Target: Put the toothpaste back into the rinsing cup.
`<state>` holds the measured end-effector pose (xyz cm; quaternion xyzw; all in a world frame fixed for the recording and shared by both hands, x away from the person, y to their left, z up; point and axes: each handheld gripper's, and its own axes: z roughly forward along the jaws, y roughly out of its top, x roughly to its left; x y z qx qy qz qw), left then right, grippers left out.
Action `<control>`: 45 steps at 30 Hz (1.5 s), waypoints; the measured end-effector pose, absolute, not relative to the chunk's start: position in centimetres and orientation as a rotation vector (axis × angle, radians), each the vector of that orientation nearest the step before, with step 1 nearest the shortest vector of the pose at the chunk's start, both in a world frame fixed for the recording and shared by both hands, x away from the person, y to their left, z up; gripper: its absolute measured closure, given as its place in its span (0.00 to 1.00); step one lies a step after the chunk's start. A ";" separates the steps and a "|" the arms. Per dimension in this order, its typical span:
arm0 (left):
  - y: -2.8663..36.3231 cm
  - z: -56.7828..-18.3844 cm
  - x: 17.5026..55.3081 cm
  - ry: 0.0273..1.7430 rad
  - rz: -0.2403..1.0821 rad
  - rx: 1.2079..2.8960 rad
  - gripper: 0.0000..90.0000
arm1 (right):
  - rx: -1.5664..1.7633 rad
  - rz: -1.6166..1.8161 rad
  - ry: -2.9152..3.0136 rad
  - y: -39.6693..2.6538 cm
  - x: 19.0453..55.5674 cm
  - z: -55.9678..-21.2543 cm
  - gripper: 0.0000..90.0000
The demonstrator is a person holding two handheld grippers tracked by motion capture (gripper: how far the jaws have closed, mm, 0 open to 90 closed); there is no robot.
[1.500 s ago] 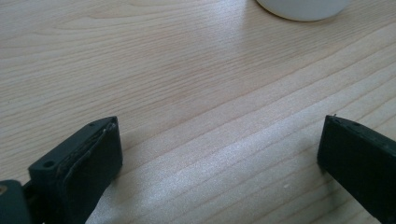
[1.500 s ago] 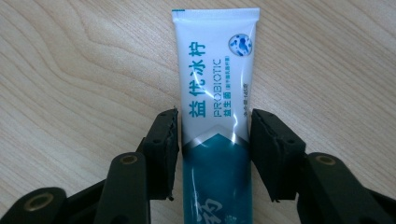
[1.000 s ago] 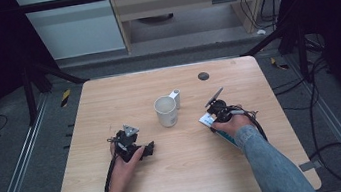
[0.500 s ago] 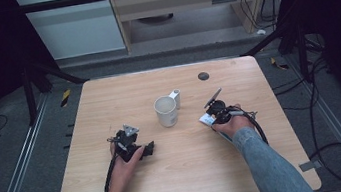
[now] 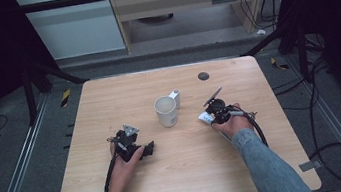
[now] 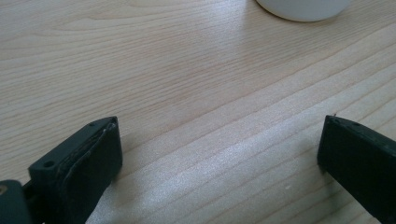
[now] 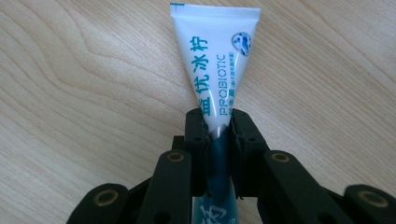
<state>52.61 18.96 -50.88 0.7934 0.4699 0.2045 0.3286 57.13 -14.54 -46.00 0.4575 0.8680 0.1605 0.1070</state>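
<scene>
- On top of the big wooden table [image 5: 191,184], everything in the work is found, and its pale top is seen under both grippers.
- Near the middle of the table, a white mug [image 5: 166,111] is set upright, with its handle turned toward the far side. Its round bottom edge [image 6: 301,9] is also seen at the top of the left gripper view.
- At the left, the left gripper [image 5: 146,149] is held low over the table by a hand [image 5: 125,164]. Its two black jaws are spread wide apart, and nothing but bare wood is seen between them. The mug is well apart from it.
- At the right, the right gripper [image 5: 207,117] is held by the other hand [image 5: 233,125], just beside the mug.
- Between its jaws, a white tube [image 7: 219,70] with blue-green letters is pinched tight. The jaws have just been closing, and now the tube is clamped near its middle. Its flat sealed end is pointed away from the gripper, over the table.
- Far back on the table, a small dark round spot [image 5: 203,75] is seen, well apart from the mug.
</scene>
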 end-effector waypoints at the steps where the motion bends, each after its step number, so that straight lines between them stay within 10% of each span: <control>1: 19.0 -50.9 52.6 1.229 0.535 2.077 0.00 | 1.359 0.485 2.555 -14.6 57.1 -45.9 0.88; 45: 19.0 -50.9 52.7 1.233 0.538 2.076 0.00 | 1.370 1.034 2.062 -12.8 56.2 -37.3 0.88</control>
